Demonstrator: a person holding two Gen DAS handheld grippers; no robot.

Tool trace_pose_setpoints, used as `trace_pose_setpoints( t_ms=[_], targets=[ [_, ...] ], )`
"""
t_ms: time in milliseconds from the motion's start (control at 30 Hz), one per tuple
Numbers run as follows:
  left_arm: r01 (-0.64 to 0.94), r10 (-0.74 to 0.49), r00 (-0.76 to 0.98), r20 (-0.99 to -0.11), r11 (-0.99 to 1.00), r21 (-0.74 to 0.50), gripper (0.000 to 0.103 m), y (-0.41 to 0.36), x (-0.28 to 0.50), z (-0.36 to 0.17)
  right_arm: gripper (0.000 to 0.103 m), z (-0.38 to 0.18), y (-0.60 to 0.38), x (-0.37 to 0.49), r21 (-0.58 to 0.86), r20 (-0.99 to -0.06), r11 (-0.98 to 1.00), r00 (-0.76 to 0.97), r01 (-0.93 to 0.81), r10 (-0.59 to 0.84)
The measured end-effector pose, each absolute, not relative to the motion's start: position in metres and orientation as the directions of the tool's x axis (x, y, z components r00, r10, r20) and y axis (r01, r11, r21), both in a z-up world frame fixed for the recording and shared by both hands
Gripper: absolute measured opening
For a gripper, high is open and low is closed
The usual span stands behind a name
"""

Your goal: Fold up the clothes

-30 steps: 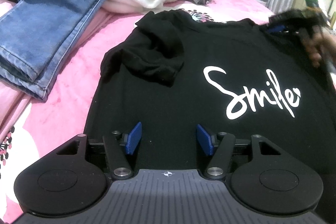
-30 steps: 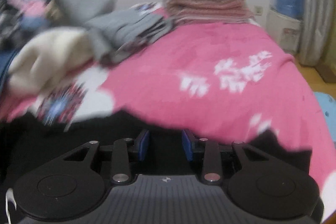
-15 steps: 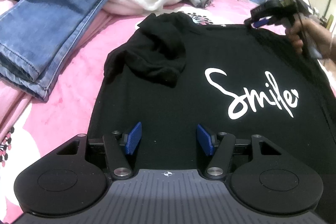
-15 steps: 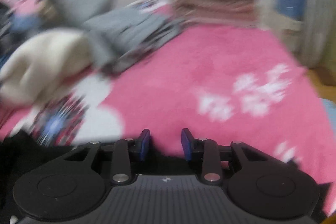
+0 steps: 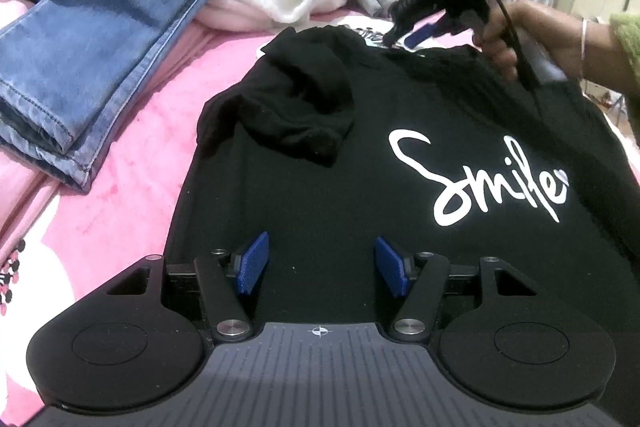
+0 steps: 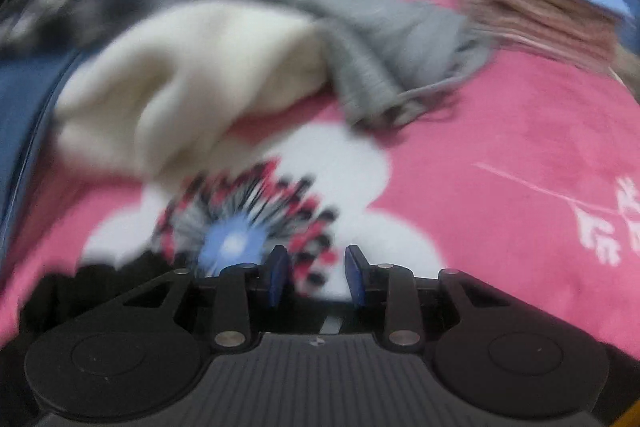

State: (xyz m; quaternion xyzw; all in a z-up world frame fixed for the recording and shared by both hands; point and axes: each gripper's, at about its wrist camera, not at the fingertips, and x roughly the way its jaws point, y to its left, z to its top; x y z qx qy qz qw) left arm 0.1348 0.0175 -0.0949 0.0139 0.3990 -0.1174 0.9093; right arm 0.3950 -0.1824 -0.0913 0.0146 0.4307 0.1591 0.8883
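Since a second ago the right tongs [image 5: 404, 33] have been carried leftward along the far edge of the tee [image 5: 360, 195], from its right shoulder to the collar; their jaws are closing, nothing seen between them. A grasp at the neckline is judged imminent.

Left to right: stiff, seamed jeans [image 5: 104, 39] lie folded on the pink bed [image 5: 132, 187]. The left tongs [image 5: 318, 269] are held open over the tee's near hem. The tee, matte black knit with glossy white script, lies flat; its left sleeve is crumpled inward.
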Motion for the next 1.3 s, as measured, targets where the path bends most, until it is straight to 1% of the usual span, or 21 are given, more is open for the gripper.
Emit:
trace_pose_setpoints(
  t_ms=[67,100,200,233,300,367,433,500,567,667,733,833,967,1033,1100,1167,1200,1300],
  targets=[
    [0.221,-0.210,0.650,-0.730,0.972,-0.083,0.062,0.019,0.136,-0.095,0.035,-0.074,-0.186,0.387,0.171,-0.735,0.937,0.594,-0.306,0.328],
    [0.221,-0.216,0.648,-0.731,0.971,-0.091,0.062,0.021,0.136,-0.094,0.035,-0.066,-0.187,0.377,0.197,-0.727,0.917,0.575,-0.347,0.374],
    [0.224,-0.229,0.642,-0.732,0.969,-0.106,0.062,0.023,0.137,-0.094,0.035,-0.060,-0.184,0.357,0.291,-0.732,0.855,0.475,-0.430,0.488],
    [0.226,-0.231,0.641,-0.732,0.968,-0.107,0.062,0.024,0.136,-0.094,0.035,-0.062,-0.177,0.355,0.301,-0.741,0.842,0.445,-0.448,0.503],
    [0.229,-0.233,0.641,-0.731,0.968,-0.107,0.062,0.024,0.136,-0.095,0.034,-0.077,-0.159,0.358,0.248,-0.778,0.846,0.423,-0.471,0.464],
    [0.232,-0.229,0.645,-0.729,0.968,-0.098,0.062,0.022,0.134,-0.095,0.032,-0.099,-0.145,0.374,0.180,-0.803,0.882,0.453,-0.435,0.387],
    [0.232,-0.228,0.649,-0.726,0.968,-0.096,0.062,0.021,0.133,-0.095,0.031,-0.102,-0.149,0.390,0.208,-0.761,0.907,0.522,-0.365,0.385],
    [0.229,-0.234,0.649,-0.724,0.968,-0.107,0.062,0.022,0.133,-0.096,0.032,-0.093,-0.155,0.399,0.206,-0.752,0.939,0.570,-0.274,0.331],
    [0.228,-0.247,0.647,-0.722,0.965,-0.126,0.062,0.024,0.134,-0.094,0.033,-0.083,-0.161,0.398,0.249,-0.742,0.927,0.560,-0.279,0.368],
    [0.216,-0.288,0.642,-0.711,0.957,-0.192,0.063,0.033,0.135,-0.088,0.034,-0.068,-0.164,0.384,0.284,-0.734,0.900,0.529,-0.331,0.427],
    [0.232,-0.304,0.671,-0.676,0.953,-0.197,0.063,0.039,0.132,-0.078,0.034,-0.064,-0.161,0.376,0.307,-0.736,0.883,0.498,-0.356,0.457],
    [0.286,-0.301,0.721,-0.624,0.950,-0.128,0.067,0.036,0.139,-0.065,0.035,-0.057,-0.156,0.364,0.330,-0.738,0.858,0.460,-0.393,0.494],
    [0.404,-0.276,0.720,-0.636,0.913,0.062,0.070,0.004,0.167,-0.071,0.036,-0.062,-0.147,0.365,0.308,-0.765,0.870,0.443,-0.386,0.468],
    [0.447,-0.278,0.736,-0.618,0.884,0.135,0.070,-0.012,0.177,-0.079,0.036,-0.066,-0.148,0.368,0.331,-0.766,0.875,0.440,-0.354,0.468],
    [0.455,-0.255,0.743,-0.618,0.871,0.188,0.069,-0.024,0.187,-0.087,0.036,-0.070,-0.148,0.369,0.347,-0.768,0.878,0.438,-0.328,0.467],
    [0.441,-0.224,0.740,-0.635,0.873,0.207,0.061,-0.030,0.198,-0.097,0.036,-0.072,-0.149,0.368,0.354,-0.768,0.879,0.438,-0.319,0.468],
    [0.437,-0.218,0.738,-0.639,0.876,0.206,0.053,-0.030,0.203,-0.102,0.036,-0.072,-0.151,0.367,0.360,-0.764,0.878,0.440,-0.317,0.472],
    [0.427,-0.250,0.738,-0.627,0.892,0.147,0.023,-0.020,0.210,-0.104,0.036,-0.070,-0.154,0.363,0.377,-0.752,0.873,0.448,-0.309,0.484]
  ],
)
